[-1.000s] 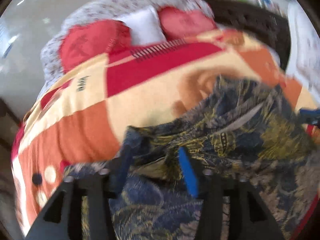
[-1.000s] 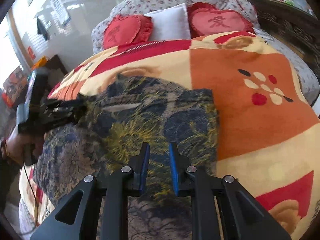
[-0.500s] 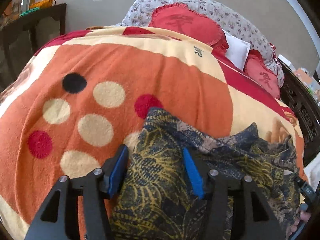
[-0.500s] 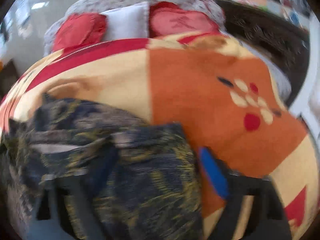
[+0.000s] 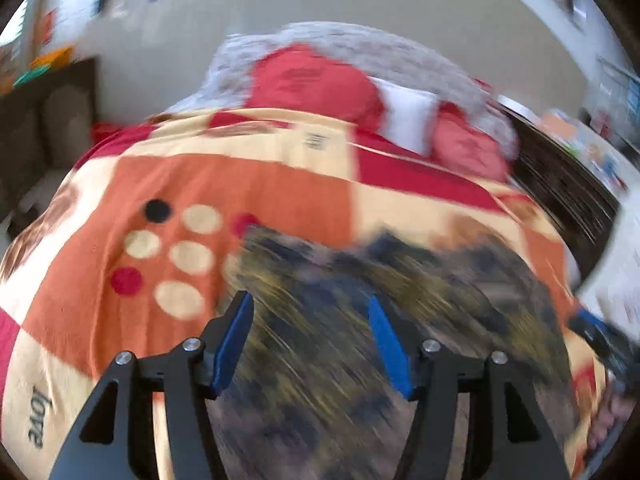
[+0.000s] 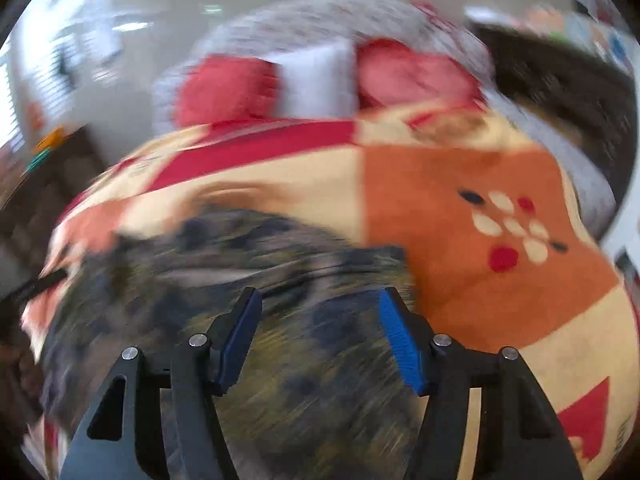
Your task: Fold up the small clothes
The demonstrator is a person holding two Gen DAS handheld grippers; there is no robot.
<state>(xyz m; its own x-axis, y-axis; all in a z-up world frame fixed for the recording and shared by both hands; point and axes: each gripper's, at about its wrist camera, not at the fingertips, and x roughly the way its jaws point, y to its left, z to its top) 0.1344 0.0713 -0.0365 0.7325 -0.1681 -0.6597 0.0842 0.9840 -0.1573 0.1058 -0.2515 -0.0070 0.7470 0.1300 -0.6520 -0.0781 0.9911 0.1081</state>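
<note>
While both wrist cameras smear with motion blur, the bed (image 5: 100,320) fills each view, covered by a patchwork blanket (image 5: 248,184) in orange, cream and red, with a cluster of cream, red and black dots on an orange panel. At the head of the bed, two red cushions (image 6: 224,92) sit either side of a white pillow (image 6: 316,76), backed by a grey speckled bolster (image 5: 360,40). A dark wooden bed frame (image 6: 560,80) runs along the right side.

Spread on the blanket lies the garment (image 5: 360,300), a dark navy and mustard patterned piece, lying fairly flat across the middle of the bed and reaching down under both cameras; its exact outline is too blurred to trace. In the right wrist view its right edge (image 6: 400,256) ends beside the orange panel.

Now the left gripper (image 5: 310,328): jaws spread wide, blue pads apart, nothing between them, hovering over the garment's left part. The right gripper (image 6: 320,324) is likewise spread wide and empty, poised above the garment near its right edge. At the far right of the left wrist view, that right gripper shows as a dark shape with a flash of blue, a hand (image 5: 612,420) behind it.
</note>
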